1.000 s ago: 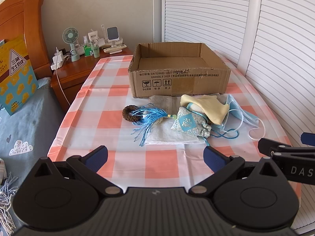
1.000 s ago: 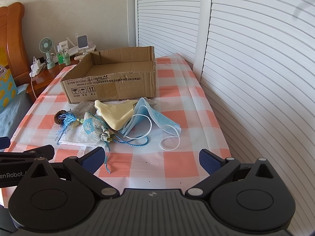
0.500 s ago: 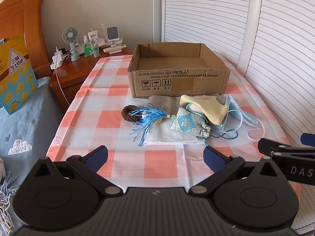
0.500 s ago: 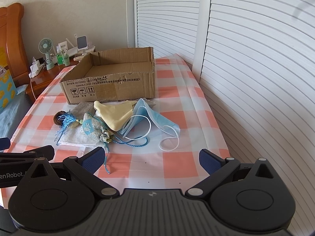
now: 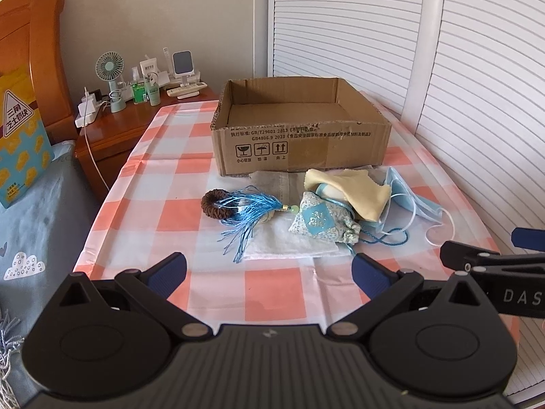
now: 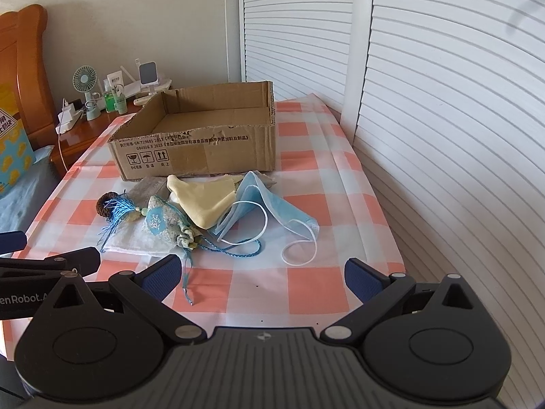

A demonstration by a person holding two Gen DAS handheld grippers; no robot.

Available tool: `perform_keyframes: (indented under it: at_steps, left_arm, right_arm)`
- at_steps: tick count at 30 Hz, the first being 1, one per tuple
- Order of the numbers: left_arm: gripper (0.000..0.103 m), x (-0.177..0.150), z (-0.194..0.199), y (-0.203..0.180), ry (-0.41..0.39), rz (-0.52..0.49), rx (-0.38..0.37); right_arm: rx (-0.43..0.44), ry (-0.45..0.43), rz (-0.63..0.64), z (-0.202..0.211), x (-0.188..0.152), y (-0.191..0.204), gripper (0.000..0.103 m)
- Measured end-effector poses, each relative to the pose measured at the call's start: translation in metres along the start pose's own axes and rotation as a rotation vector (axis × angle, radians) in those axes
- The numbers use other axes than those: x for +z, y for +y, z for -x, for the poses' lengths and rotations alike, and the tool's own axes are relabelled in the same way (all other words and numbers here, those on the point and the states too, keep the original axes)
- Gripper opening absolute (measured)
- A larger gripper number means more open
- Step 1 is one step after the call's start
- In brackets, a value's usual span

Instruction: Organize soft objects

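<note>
A: Two views, left wrist first. Left gripper (image 5: 269, 269) jaws spread wide, nothing between them, low over the near edge of the counter (image 5: 272, 289).
B: Soft stuff?
A: All ahead of the jaws, well apart from them, heaped just in front of the cardboard box (image 5: 299, 146). Brown braided ring (image 5: 216, 204) with blue tassel (image 5: 248, 214) on the left, patterned sachet (image 5: 323, 221) in the middle on a white cloth (image 5: 289, 245), yellow cloth (image 5: 351, 194) behind it, blue face mask (image 5: 415, 201) on the right.
B: Box contents?
A: No items visible inside. Front wall has Chinese print, "GB/T29601 2013" readable, plus fragile, keep-dry and this-way-up icons.
B: Other writing?
A: "DAS" on the right gripper (image 5: 521, 242) at the right edge. Yellow carton (image 5: 20, 150) on the bed with Chinese text.
B: Right wrist view.
A: Right gripper (image 6: 262, 272) jaws also wide apart, gripping nothing. Sachet (image 6: 163, 221) sits ahead of the left finger; its blue cord trails toward that finger. Face mask (image 6: 272, 208) ahead between the jaws, not touching. Yellow cloth (image 6: 207, 197) overlaps the mask. Cardboard box (image 6: 201, 150) behind the heap. Left gripper (image 6: 51, 262) at the left edge, "enRobot" on it.
</note>
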State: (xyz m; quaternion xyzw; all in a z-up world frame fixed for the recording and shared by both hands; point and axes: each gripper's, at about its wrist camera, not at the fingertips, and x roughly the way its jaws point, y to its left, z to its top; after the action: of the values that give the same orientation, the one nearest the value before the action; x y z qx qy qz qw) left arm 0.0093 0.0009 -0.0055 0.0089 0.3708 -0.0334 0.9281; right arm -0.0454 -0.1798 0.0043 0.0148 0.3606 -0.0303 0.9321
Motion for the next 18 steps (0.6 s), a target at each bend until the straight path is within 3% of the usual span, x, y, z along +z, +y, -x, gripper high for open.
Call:
perform_keyframes:
  at_steps: [9, 18]
  left_arm:
    - [0.102, 0.000, -0.016, 0.010, 0.024, 0.009, -0.013]
    - [0.102, 0.002, -0.029, 0.024, 0.041, 0.024, -0.004]
  right_arm:
    - [0.056, -0.014, 0.029, -0.012, 0.000, 0.004, 0.103]
    - [0.172, -0.026, 0.062, -0.031, 0.004, 0.005, 0.103]
